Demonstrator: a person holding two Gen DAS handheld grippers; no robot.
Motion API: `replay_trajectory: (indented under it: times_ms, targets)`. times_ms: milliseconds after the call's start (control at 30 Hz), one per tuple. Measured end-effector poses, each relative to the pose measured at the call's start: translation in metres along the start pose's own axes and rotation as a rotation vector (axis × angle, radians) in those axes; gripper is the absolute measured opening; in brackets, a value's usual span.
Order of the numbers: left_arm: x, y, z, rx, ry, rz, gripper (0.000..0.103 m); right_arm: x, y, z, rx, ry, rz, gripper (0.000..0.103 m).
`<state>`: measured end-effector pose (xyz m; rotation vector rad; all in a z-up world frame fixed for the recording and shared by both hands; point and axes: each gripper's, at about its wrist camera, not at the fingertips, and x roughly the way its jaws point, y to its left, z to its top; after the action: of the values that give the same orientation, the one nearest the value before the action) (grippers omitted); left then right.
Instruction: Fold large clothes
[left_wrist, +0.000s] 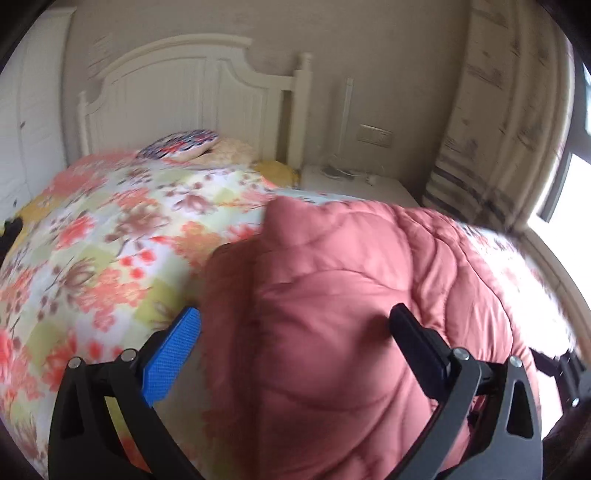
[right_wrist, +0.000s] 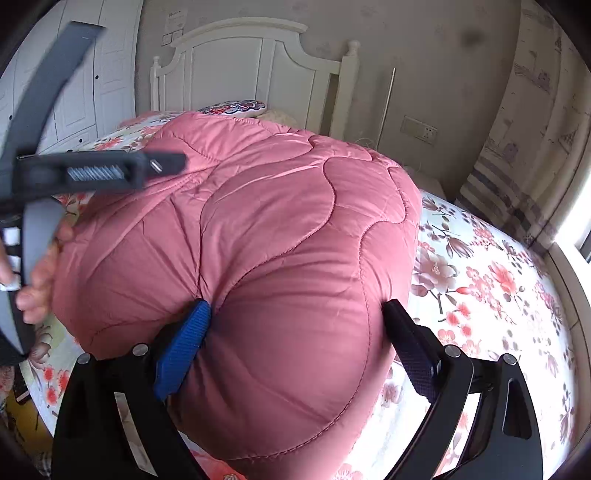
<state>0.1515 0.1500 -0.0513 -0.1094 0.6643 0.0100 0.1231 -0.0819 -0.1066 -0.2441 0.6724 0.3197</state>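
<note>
In the left wrist view, the pink quilted garment, which looks like a padded coat or a thick quilt, lies in a high, puffy heap on the floral bedspread. The left gripper stands wide, with its blue pad at the left edge of the heap and its black finger against the fabric on the right; the picture is blurred, so I cannot say that the pads press the cloth, and I read it as not gripping. Behind are the white wooden headboard, a patterned pillow and a curtain beside the bright window. In the right wrist view, the same garment fills the middle of the bed as a rounded bundle, already doubled over, with a stitched hem along its lower edge. Its shell is smooth, a little shiny, and sewn in wavy lines that make soft swollen panels. The right gripper has its jaws spread wide around the near bulge; the blue pad sits in a crease, but the black one seems just beside the cloth, so nothing is pinched. At the left, the other gripper and the person's hand touch the side of the bundle. I judge that a fold is just laid down and is being released or patted flat. The next move probably calls for a new hold on an edge, and a firm one, because the filling is springy and may push the fold open again.
</note>
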Motion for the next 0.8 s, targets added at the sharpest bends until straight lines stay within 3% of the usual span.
replay_trajectory:
  times_ms: [100, 200, 267, 333, 433, 533, 700, 800]
  targets:
    - [0.016, 0.009, -0.003, 0.006, 0.099, -0.008, 0.101, -0.001, 0.002, -0.001, 0.006, 0.000, -0.010, 0.092]
    - [0.030, 0.018, -0.014, -0.008, 0.115, -0.071, 0.101, -0.004, 0.003, 0.005, 0.013, 0.016, 0.005, 0.093]
    - [0.039, 0.033, -0.019, -0.068, 0.145, -0.156, 0.101, -0.013, -0.008, 0.009, 0.054, 0.015, 0.076, 0.093]
    - [0.048, 0.047, -0.020, -0.135, 0.190, -0.243, 0.101, -0.023, -0.031, 0.010, 0.150, -0.005, 0.207, 0.094]
    - [0.060, 0.056, -0.021, -0.196, 0.246, -0.327, 0.101, -0.024, -0.082, 0.005, 0.400, -0.021, 0.344, 0.098]
    - [0.069, 0.059, -0.025, -0.231, 0.289, -0.379, 0.101, -0.003, -0.112, -0.006, 0.593, 0.040, 0.452, 0.098]
    - [0.073, 0.060, -0.030, -0.259, 0.306, -0.419, 0.101, 0.035, -0.109, -0.017, 0.674, 0.144, 0.598, 0.098]
    - [0.073, 0.057, -0.033, -0.254, 0.297, -0.435, 0.101, 0.042, -0.097, -0.016, 0.671, 0.160, 0.617, 0.099]
